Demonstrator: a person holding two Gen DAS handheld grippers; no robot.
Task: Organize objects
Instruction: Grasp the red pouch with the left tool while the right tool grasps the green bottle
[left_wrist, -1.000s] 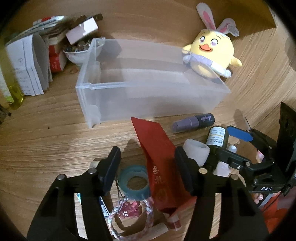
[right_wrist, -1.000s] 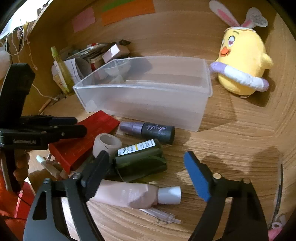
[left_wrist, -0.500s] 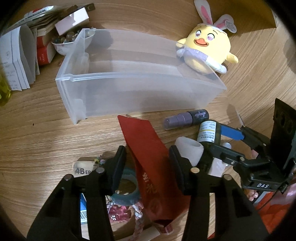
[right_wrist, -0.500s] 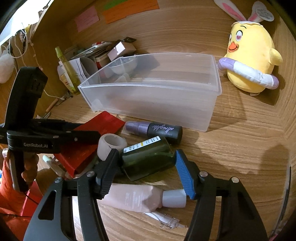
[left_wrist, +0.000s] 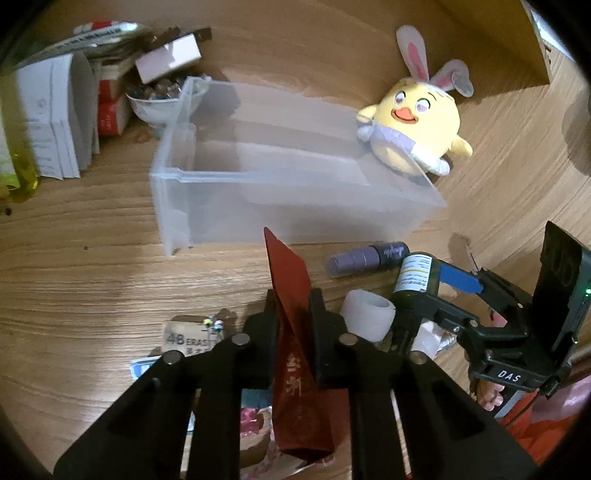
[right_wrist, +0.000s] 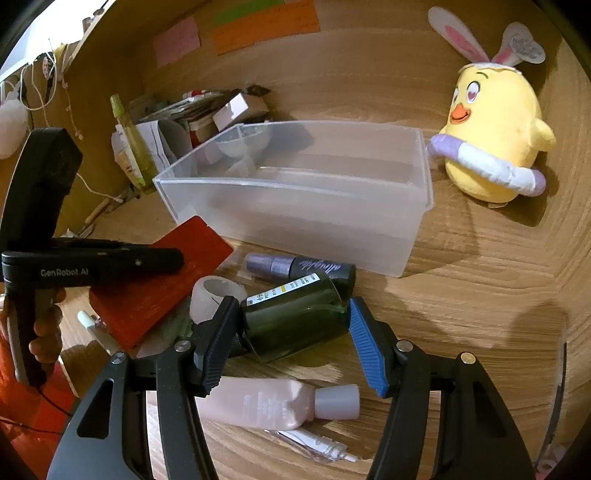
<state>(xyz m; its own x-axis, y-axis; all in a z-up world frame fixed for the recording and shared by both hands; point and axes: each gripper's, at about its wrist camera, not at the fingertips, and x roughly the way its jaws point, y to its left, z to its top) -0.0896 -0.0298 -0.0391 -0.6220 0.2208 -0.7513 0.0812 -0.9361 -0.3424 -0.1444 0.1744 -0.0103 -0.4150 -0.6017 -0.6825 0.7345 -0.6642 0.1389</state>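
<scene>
Left wrist view: left gripper (left_wrist: 291, 314) clamped narrow on a flat red pouch (left_wrist: 291, 280), pads on both faces. Pouch stands on edge, its long axis running from the gripper toward the clear plastic bin (left_wrist: 280, 184), its far corner just short of the bin's near wall. Under and left of the fingers, on the wooden worktop (left_wrist: 74, 277): an eraser packet (left_wrist: 184, 338), a blue-edged card and a small pink trinket, partly hidden. Right of the pouch: a white tape roll (left_wrist: 367, 317), a purple-and-black tube (left_wrist: 369, 254) lying across the view.

Right wrist view: right gripper (right_wrist: 290, 325) at medium width, one black pad and one blue pad against the two ends of a dark green bottle (right_wrist: 295, 317). Bottle lies on its side, long axis across the fingers, labelled end up and left. It rests against the purple-and-black tube (right_wrist: 299, 266) behind and the tape roll (right_wrist: 214, 295) to the left. A pink tube with a white cap (right_wrist: 273, 402) lies nearer the camera, beneath the fingers, parallel to the bottle; a clear plastic wrapper (right_wrist: 317, 443) beside it.

Bin (right_wrist: 295, 192) sits open-topped behind the clutter, nothing visible inside. Yellow chick plush with rabbit ears (right_wrist: 495, 136) stands at the bin's right end, upright. At the bin's left end: a bowl of small items (left_wrist: 155, 99), folded papers, small cartons, a yellow-green bottle (right_wrist: 129, 147). A hand (right_wrist: 44, 332) grips the left gripper's handle at the left edge.
</scene>
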